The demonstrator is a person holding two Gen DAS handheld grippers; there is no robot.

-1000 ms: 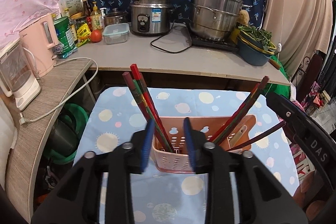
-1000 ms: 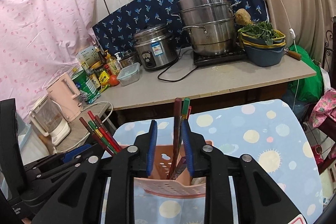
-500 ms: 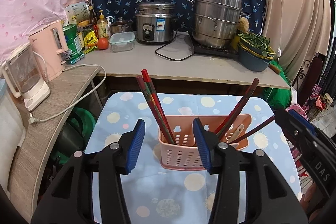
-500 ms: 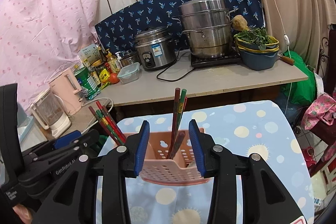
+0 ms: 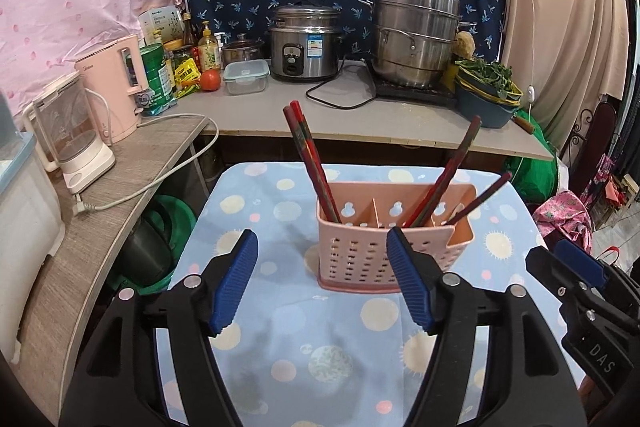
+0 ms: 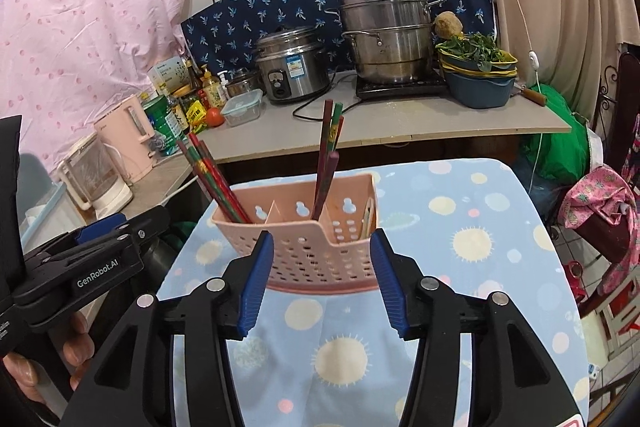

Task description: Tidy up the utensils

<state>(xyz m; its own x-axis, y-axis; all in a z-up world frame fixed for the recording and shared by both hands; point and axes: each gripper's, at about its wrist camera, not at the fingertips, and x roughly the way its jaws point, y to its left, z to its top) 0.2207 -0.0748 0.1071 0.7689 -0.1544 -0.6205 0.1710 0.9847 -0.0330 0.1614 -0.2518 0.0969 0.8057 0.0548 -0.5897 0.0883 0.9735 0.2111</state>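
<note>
Both my tools open and empty, the caddy standing just ahead of them on the table.

My left tool [image 5: 322, 283] has just been opening; its blue pads [image 5: 234, 283] stand wide with nothing between them but the spotted cloth [image 5: 280, 347], and the pink caddy [image 5: 384, 251] sits a little beyond, overlapped at its lower edge by the right pad. My right tool [image 6: 322, 281] has been opening too, and grips nothing; its pads frame the caddy's near wall without touching it. Chopsticks [image 5: 310, 159] lean left in the left compartment, and more [image 5: 448, 175] lean right from the right one. Their lower ends are hidden by the walls, so I cannot count them. A pale utensil [image 6: 367, 219] at the caddy's right end shows only partly, and I cannot tell what it is. From the right view my fingers [image 6: 76, 351] are cut off at the corner.
</note>
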